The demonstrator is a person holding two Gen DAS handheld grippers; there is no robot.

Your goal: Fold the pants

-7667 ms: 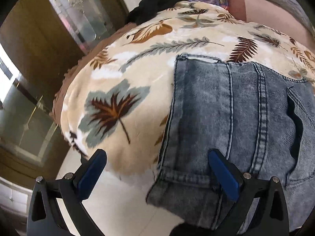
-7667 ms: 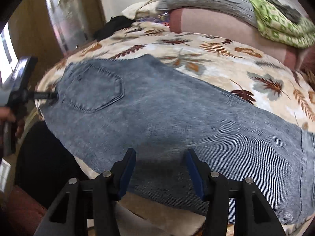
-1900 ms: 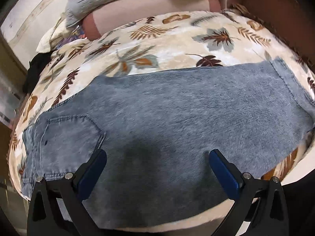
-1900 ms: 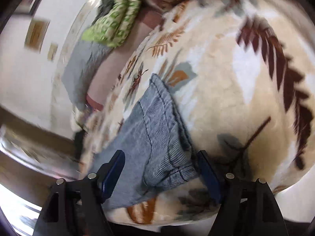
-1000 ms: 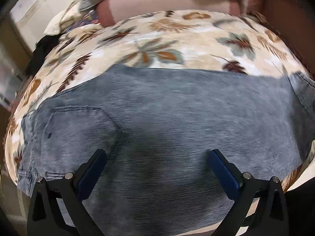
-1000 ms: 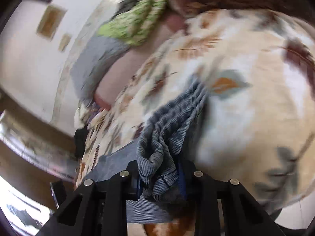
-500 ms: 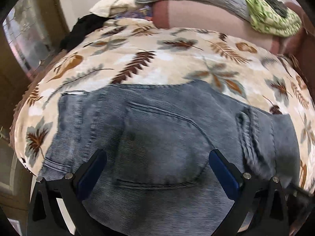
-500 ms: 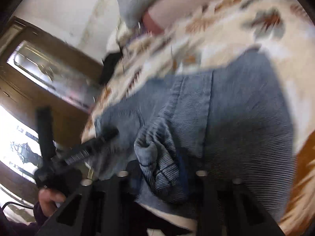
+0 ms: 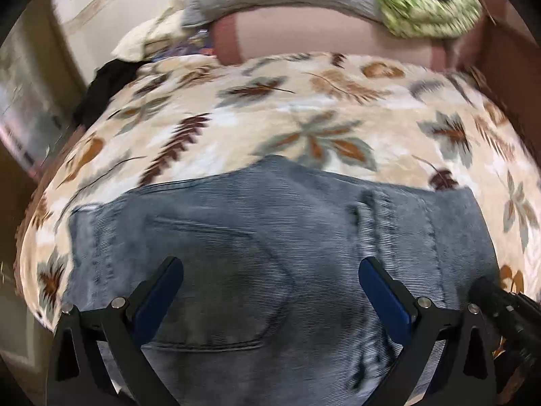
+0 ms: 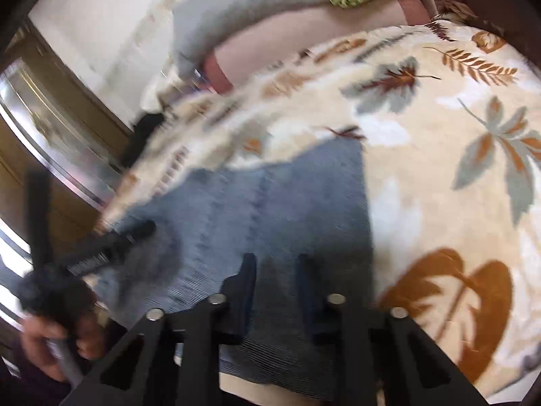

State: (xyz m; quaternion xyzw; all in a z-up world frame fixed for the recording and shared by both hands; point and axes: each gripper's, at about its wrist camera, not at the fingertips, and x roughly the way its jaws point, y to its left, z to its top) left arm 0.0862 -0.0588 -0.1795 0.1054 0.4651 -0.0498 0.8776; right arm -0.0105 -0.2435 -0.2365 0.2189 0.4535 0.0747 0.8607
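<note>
The denim pants (image 9: 270, 253) lay folded over on the leaf-print blanket (image 9: 304, 101) at the near edge of the bed, back pocket (image 9: 216, 291) up, the leg hem (image 9: 368, 223) doubled across toward the waist.

The left hand-held gripper (image 9: 270, 297) hovered over the pocket with its jaws spread wide and empty. The right hand-held gripper (image 10: 275, 291) had its jaws narrow and closing; through the blur nothing appeared to sit between the pads, the denim lying beneath them.

The risks as I judged them:
- The closing right pads could snag the top layer and drag the fold askew.
- The near edge overhung the bed, so the stack might slide off.

No brand or readable writing showed; pale lettering on the left tool's body was too smeared to read.
</note>
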